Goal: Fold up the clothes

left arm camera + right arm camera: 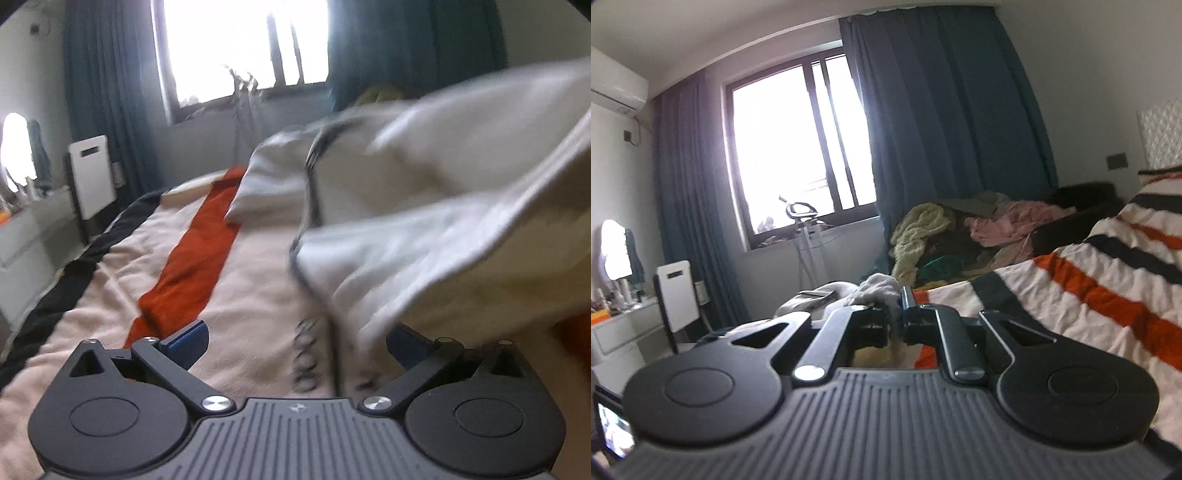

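A white garment with a dark trim (pixel 424 206) hangs blurred across the right half of the left wrist view, above a striped blanket (pixel 251 280). My left gripper (pixel 295 345) is open, its blue pads (pixel 188 341) wide apart. A fold of the garment dips between them and covers part of the right finger without being pinched. In the right wrist view my right gripper (pixel 895 314) is shut on a bunch of the white garment (pixel 877 288), which bulges out just past the fingertips. The rest of the cloth is hidden behind that gripper.
The bed carries a cream blanket with orange and black stripes (pixel 1108 295). A heap of mixed clothes (pixel 960 236) lies by the blue curtains (pixel 942 129). A white panel (pixel 674 295), a white dresser (pixel 617 332) and a stand at the window (pixel 805 236) are on the left.
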`<state>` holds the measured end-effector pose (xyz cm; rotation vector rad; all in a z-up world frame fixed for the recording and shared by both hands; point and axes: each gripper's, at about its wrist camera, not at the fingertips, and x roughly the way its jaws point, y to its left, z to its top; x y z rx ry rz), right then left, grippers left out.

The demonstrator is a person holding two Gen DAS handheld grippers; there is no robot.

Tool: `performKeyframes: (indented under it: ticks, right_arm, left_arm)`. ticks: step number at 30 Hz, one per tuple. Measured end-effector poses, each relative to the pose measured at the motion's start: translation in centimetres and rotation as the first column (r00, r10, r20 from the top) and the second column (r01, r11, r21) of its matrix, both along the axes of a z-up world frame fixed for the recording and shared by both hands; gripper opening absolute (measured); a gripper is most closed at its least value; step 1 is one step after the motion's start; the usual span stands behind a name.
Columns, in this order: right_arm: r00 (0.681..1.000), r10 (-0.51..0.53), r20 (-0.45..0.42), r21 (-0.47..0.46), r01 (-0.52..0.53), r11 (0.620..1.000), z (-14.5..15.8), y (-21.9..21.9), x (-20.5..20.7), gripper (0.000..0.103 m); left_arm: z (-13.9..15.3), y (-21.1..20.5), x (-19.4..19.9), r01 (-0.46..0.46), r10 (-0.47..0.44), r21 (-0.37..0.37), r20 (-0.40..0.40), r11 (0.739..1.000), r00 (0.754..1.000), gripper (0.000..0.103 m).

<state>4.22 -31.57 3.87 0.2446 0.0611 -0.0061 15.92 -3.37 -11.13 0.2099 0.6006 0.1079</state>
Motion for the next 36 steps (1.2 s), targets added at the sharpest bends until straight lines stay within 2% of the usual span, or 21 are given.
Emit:
performKeyframes:
  ticks: [4,7,10,13,17,19,22,24,25,28,29,30,32,35,36]
  right_arm:
    - [0.998,-0.021,-0.052,-0.048,0.019,0.999,-0.7,0.0,0.9,0.010]
    - [0.993,-0.017,-0.118,-0.083,0.007,0.997,-1.3,0.3,1.8,0.011]
    - [0.986,-0.016,-0.168,-0.116,-0.004,0.993,-1.9,1.0,2.2,0.011]
    - [0.976,0.016,-0.219,-0.133,-0.046,0.990,-2.4,1.9,2.2,0.011]
    - [0.956,0.061,-0.286,-0.210,-0.125,0.970,-3.4,4.4,1.4,0.012]
    - [0.932,0.111,-0.344,-0.223,-0.196,0.955,-4.2,5.7,0.9,0.013]
    - [0.875,0.199,-0.441,-0.214,-0.318,0.924,-5.5,7.7,0.4,0.015]
    - [0.849,0.222,-0.480,-0.234,-0.368,0.900,-6.1,9.0,-0.1,0.020]
    - [0.836,0.233,-0.497,-0.242,-0.391,0.888,-6.3,9.6,-0.3,0.021]
    - [0.786,0.291,-0.545,-0.212,-0.465,0.859,-6.1,9.7,-0.5,0.034]
    - [0.769,0.320,-0.554,-0.183,-0.487,0.854,-5.8,9.3,-0.5,0.043]
    - [0.750,0.361,-0.554,-0.130,-0.507,0.852,-5.3,8.7,-0.5,0.054]
    - [0.714,0.456,-0.532,-0.006,-0.542,0.840,-4.6,7.3,-0.7,0.068]
    - [0.706,0.551,-0.445,0.129,-0.558,0.820,-3.6,5.6,-1.4,0.069]
    - [0.715,0.561,-0.416,0.170,-0.545,0.821,-3.3,5.0,-1.4,0.069]
  left_arm:
    - [0.2,2.1,0.5,-0.067,0.067,-0.117,-0.007,0.991,0.998,0.103]
    - [1.4,3.7,0.0,-0.157,0.165,-0.141,0.049,0.977,0.985,0.103]
    - [3.0,6.1,-0.7,-0.240,0.268,-0.228,0.097,0.943,0.959,0.103]
    - [4.8,8.4,-1.6,-0.308,0.364,-0.302,0.147,0.902,0.920,0.103]
    - [7.3,9.9,-3.0,-0.353,0.426,-0.292,0.247,0.889,0.870,0.103]
    - [8.1,10.9,-3.4,-0.372,0.446,-0.296,0.245,0.880,0.861,0.103]
    - [8.1,13.1,-3.3,-0.419,0.474,-0.296,0.147,0.859,0.868,0.103]
    - [7.8,14.5,-2.7,-0.450,0.480,-0.290,0.036,0.844,0.877,0.103]
    - [7.8,15.0,-2.4,-0.456,0.470,-0.270,-0.013,0.848,0.882,0.103]
    - [8.2,15.3,-2.2,-0.416,0.399,-0.179,-0.126,0.891,0.908,0.103]
    - [8.4,15.3,-2.4,-0.394,0.371,-0.154,-0.160,0.906,0.915,0.103]
    - [8.6,15.5,-2.6,-0.360,0.333,-0.146,-0.184,0.921,0.925,0.103]
    - [9.4,16.0,-3.9,-0.292,0.262,-0.138,-0.203,0.946,0.944,0.103]
    - [10.6,16.8,-6.3,-0.222,0.183,-0.189,-0.205,0.956,0.962,0.103]
    - [10.9,17.2,-7.1,-0.198,0.154,-0.219,-0.204,0.955,0.967,0.103]
